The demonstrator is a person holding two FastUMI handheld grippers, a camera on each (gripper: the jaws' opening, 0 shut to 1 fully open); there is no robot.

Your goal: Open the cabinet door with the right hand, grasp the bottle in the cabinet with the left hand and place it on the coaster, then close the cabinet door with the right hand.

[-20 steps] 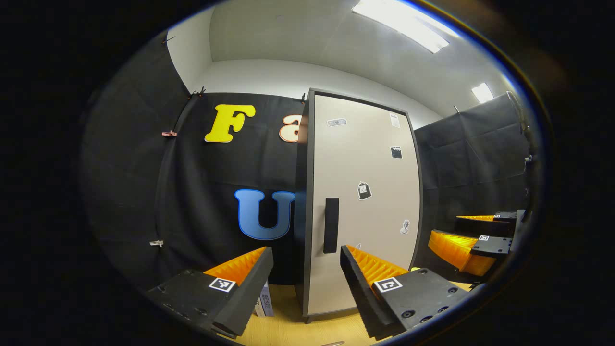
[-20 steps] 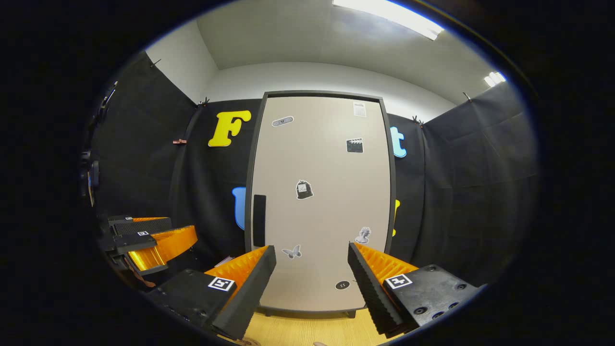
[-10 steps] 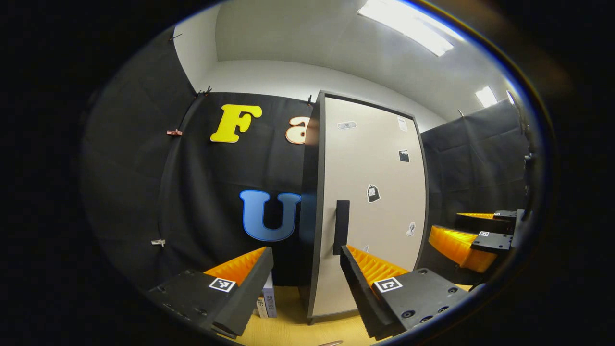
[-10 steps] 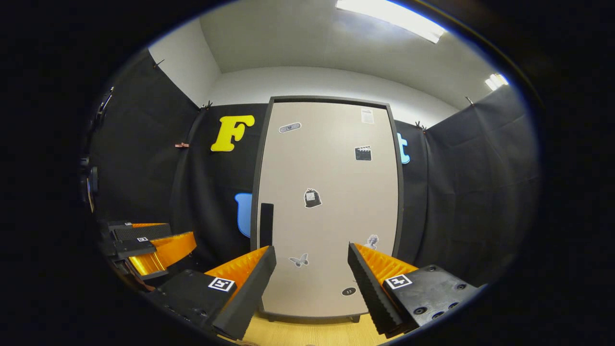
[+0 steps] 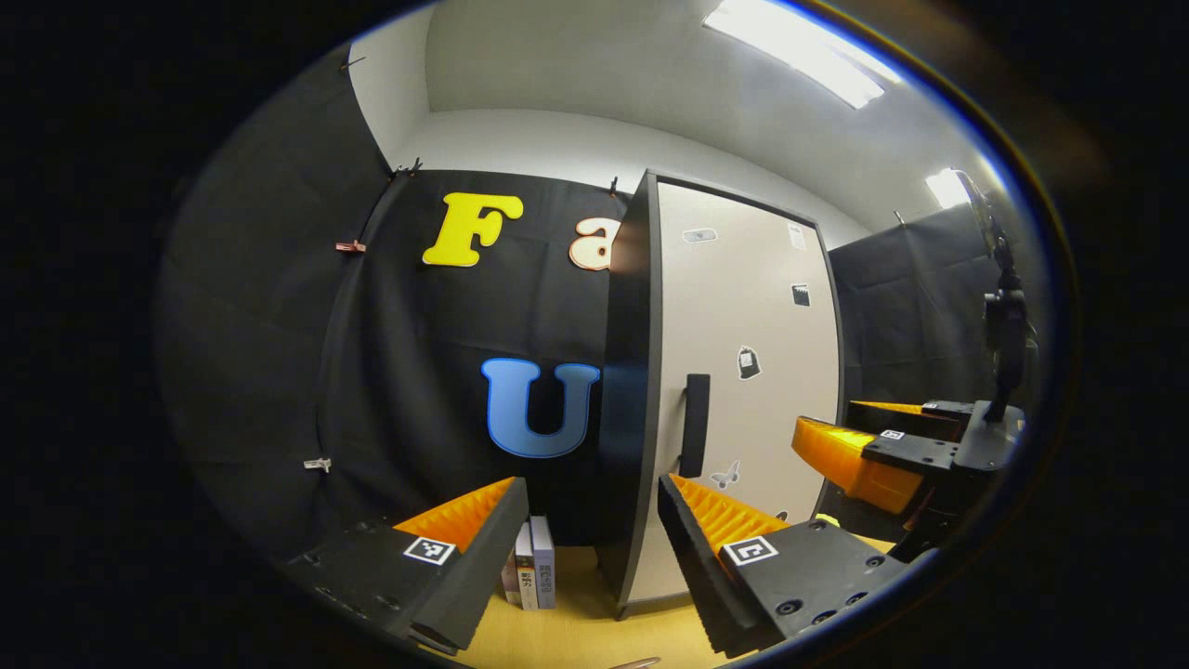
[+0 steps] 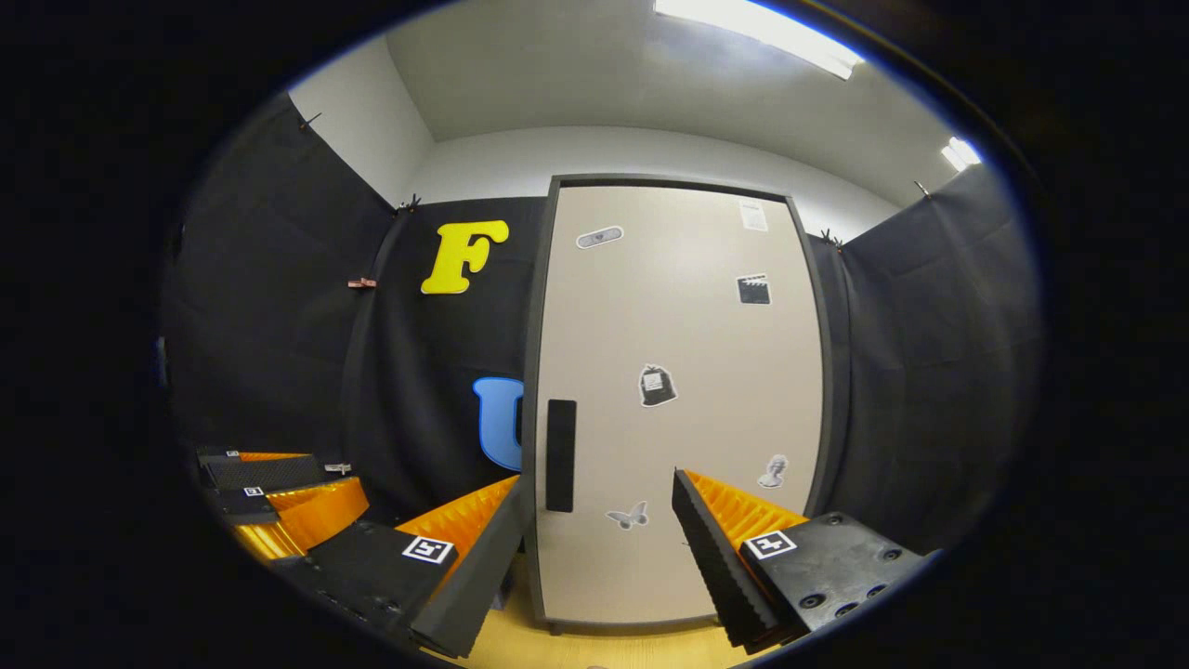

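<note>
Still at step one: right gripper (image 6: 602,520), fingers spread, faces the closed cabinet door (image 6: 678,400); its handle (image 6: 560,455), left, must be pinched next.

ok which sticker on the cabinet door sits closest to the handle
The butterfly sticker, low on the cabinet door, just right of the handle's lower end. The bag, clapperboard and bust stickers sit farther right or higher.

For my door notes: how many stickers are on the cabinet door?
6: plaster top left, paper top right, clapperboard below it, bag mid-door, bust lower right, butterfly low. The right gripper may hide more.
</note>
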